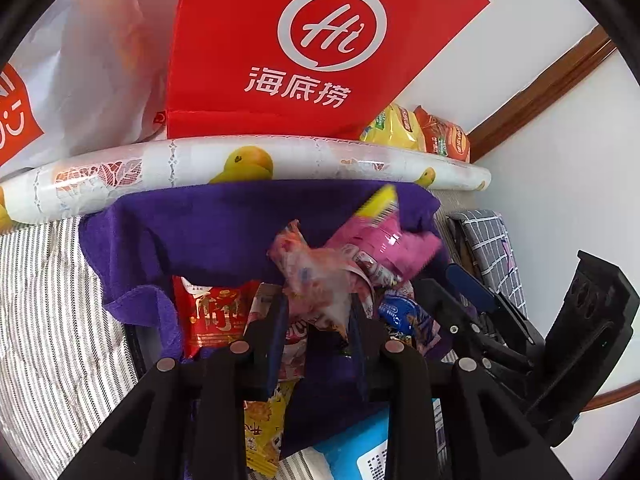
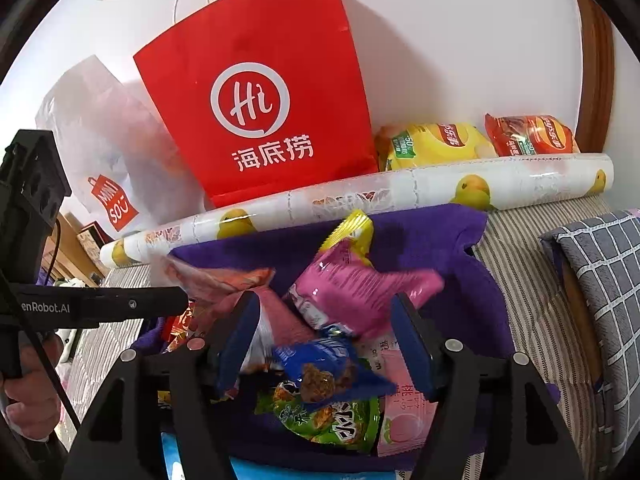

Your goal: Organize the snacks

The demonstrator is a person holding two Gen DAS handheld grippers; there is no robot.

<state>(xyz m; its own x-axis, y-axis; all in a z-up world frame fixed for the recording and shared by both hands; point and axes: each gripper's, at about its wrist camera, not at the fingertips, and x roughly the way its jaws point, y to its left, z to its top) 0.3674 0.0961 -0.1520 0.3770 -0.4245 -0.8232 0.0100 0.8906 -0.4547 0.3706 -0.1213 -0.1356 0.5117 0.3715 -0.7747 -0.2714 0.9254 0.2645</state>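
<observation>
In front of the red paper bag [image 2: 256,120] lies a duck-print roll [image 2: 400,192], then a purple towel [image 2: 432,236] heaped with snacks. The left gripper [image 1: 320,312] is clamped on a clear orange-printed packet [image 1: 316,276]. The right gripper [image 2: 324,320] stands apart, a pink packet [image 2: 352,292] loose between its fingers.

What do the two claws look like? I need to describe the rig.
Both are matte black plastic with angular arms, round silver pivot pins and blue finger pads. The left claw carries white lettering ending "enRobot.AI" and a thin black cable. The right claw looks the same.
</observation>
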